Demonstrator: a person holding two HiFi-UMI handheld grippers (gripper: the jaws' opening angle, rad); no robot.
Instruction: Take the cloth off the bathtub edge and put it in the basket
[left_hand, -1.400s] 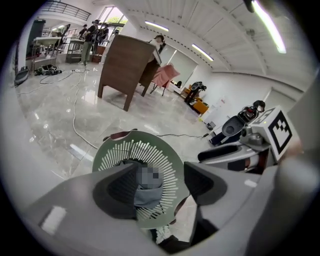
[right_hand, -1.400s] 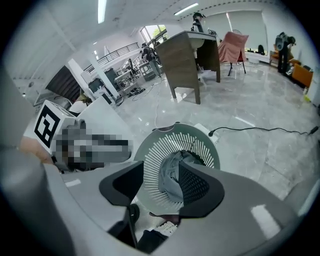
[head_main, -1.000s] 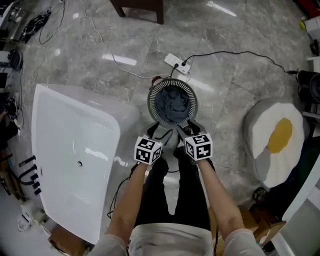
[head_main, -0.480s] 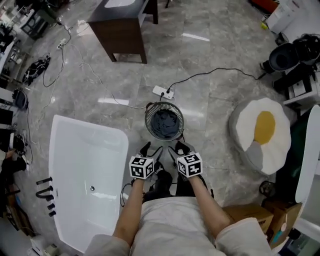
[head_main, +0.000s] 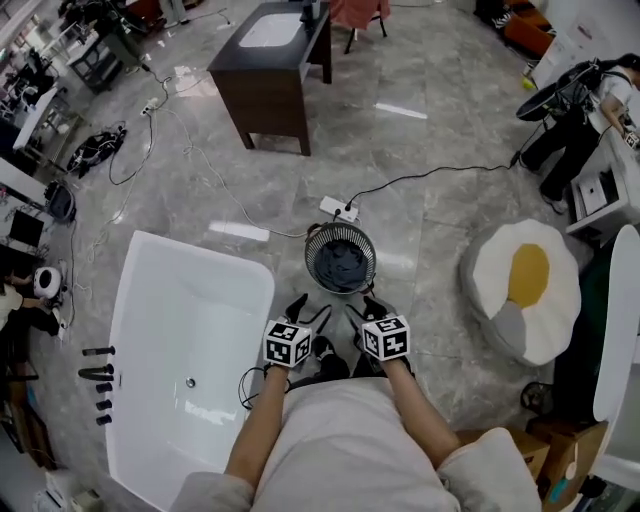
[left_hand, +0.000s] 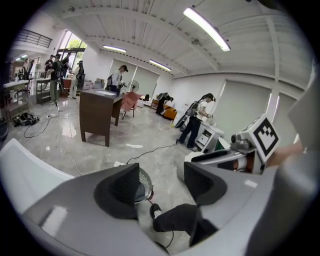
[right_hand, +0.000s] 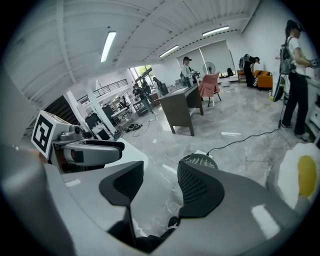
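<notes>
A dark blue-grey cloth (head_main: 341, 266) lies bunched inside the round wire basket (head_main: 318, 243) on the floor. The white bathtub (head_main: 150, 330) stands to the basket's left, and I see no cloth on its rim. Both grippers are held side by side near the person's body, short of the basket. My left gripper (head_main: 308, 311) is open with nothing between its fingers; the same left gripper (left_hand: 162, 185) looks past its jaw at the basket (left_hand: 143, 183). My right gripper (head_main: 361, 309) is also open and empty; in its own view the right gripper (right_hand: 161, 187) faces the basket (right_hand: 199, 161).
A white power strip (head_main: 338, 209) with a black cable lies just beyond the basket. A dark wooden cabinet (head_main: 270, 62) stands farther off. An egg-shaped cushion (head_main: 525, 285) is on the right, cardboard boxes (head_main: 535, 448) at the lower right, and black taps (head_main: 96, 376) beside the tub.
The head view has pulled back and shows more of the room. Both grippers have drawn away from the basket toward the body. The cloth stays in the basket.
</notes>
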